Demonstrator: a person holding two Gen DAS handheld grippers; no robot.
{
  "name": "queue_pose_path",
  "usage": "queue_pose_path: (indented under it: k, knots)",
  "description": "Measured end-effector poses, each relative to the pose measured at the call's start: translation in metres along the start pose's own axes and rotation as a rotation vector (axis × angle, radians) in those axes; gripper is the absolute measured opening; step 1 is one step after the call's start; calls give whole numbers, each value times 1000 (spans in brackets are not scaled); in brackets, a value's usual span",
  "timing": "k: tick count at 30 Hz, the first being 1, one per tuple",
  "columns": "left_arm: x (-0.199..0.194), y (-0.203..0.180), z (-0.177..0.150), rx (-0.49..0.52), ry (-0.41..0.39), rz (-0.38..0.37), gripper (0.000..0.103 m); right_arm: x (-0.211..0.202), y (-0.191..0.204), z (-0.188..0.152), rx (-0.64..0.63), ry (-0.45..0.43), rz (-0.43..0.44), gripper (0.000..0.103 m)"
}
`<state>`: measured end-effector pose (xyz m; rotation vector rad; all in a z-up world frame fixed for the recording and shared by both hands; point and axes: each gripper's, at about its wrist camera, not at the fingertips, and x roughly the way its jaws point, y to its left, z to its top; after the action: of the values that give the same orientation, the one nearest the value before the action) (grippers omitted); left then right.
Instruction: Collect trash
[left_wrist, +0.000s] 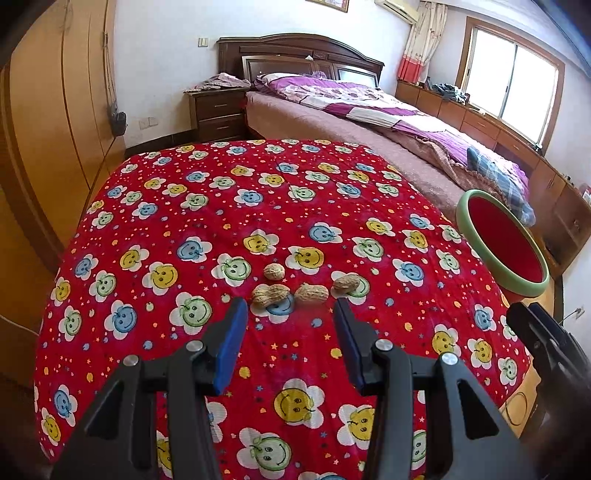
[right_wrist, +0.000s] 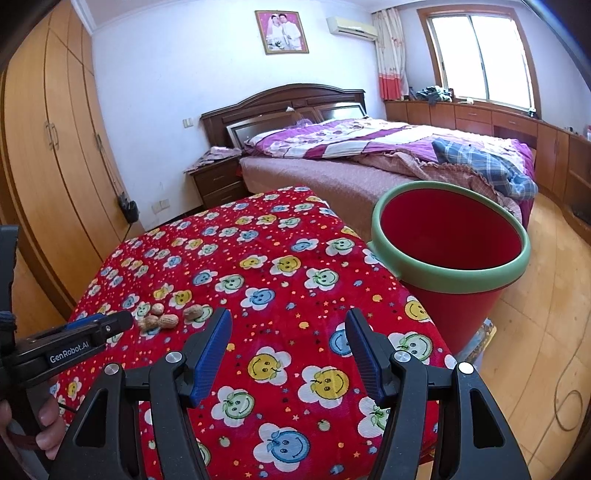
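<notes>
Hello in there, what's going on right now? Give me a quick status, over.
Left gripper open, just short of four peanuts on the red cloth. Right gripper open, empty. Red bin beside the table. Nothing in the way.

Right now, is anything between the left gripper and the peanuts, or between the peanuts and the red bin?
Nothing visible. The left gripper is open just short of the four peanuts, only bare red cloth between them. From there to the red bin, off the cloth's edge, only the open right gripper hovers nearby.
</notes>
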<state>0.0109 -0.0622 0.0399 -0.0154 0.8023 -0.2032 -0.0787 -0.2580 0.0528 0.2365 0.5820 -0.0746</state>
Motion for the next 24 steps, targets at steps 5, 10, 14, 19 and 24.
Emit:
queue_pose_path:
  k: [5,10,14,19,24]
  knots:
    - [-1,-1,0,7,-6,3,48,2,0,-1,2,10,3,65]
    - [-2,-2,0,11,-8,3,48,2,-1,-1,3,12,4,65]
    - [-2,-1,1,9,-10,4,48,3,0,-2,2,16,5,65]
    - [-3,-1,0,10,-11,5,48,3,0,-3,4,21,8,65]
    - [-2,-1,1,9,-10,4,48,4,0,-3,5,24,10,65]
